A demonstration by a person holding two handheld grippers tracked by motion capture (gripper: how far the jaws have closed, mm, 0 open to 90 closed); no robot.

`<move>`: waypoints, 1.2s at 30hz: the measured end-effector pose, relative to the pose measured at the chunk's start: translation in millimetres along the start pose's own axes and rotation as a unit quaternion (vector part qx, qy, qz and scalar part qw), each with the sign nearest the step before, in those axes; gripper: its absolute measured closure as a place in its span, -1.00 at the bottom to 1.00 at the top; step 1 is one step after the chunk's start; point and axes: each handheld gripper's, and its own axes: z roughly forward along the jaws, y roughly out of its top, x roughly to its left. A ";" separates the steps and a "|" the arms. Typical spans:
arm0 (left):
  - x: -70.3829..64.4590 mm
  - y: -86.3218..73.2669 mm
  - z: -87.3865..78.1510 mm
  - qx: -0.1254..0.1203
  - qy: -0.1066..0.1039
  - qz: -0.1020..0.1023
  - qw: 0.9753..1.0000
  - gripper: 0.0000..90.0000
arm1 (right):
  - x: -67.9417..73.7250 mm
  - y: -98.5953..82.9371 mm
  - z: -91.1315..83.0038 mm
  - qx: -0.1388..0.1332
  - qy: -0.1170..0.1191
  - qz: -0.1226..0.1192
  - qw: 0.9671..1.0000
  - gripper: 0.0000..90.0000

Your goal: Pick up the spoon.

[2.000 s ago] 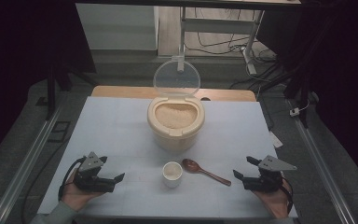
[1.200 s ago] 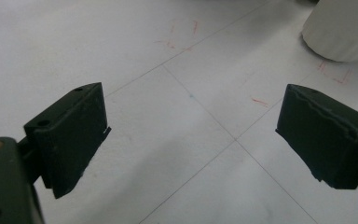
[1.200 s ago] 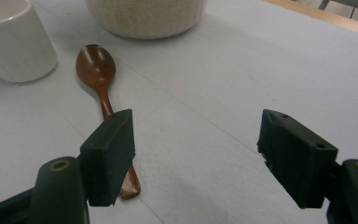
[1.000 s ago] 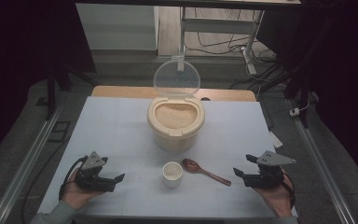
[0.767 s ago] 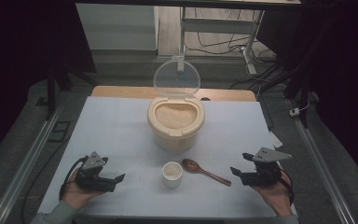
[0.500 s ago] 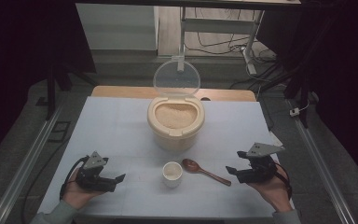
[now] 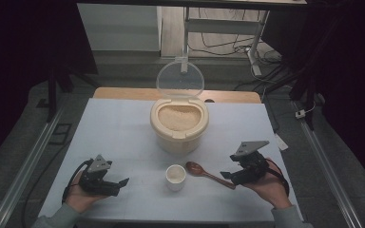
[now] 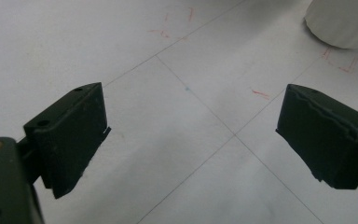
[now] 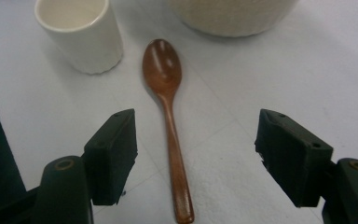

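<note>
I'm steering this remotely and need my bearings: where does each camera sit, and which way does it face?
High view: above the person's side, facing forward and down on the table; both hands, left gripper, right gripper.
Left gripper view: on the left gripper, looking down at bare table; open jaws.
Right gripper view: on the right gripper, facing the spoon; open jaws.
Shared: spoon, cup and rice container in high and right gripper views.

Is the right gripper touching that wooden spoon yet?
Apart. In the right gripper view the right gripper is open, and bare table shows between each jaw and the spoon handle lying between them.
</note>
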 end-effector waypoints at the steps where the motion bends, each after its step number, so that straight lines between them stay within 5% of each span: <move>1: -0.1 0.0 0.1 0.000 0.000 0.000 1.000 -0.82 | 1.0 1.4 2.0 0.006 0.004 0.002 1.000 -0.33; 16: -1.7 -0.1 0.7 0.004 0.000 0.007 1.000 -0.82 | 5.9 -1.9 32.6 0.073 0.025 -0.020 0.997 -0.23; 36: -1.5 -1.0 2.9 0.010 -0.002 0.011 1.000 -0.82 | 2.2 -8.5 69.2 0.159 0.034 -0.022 0.986 0.16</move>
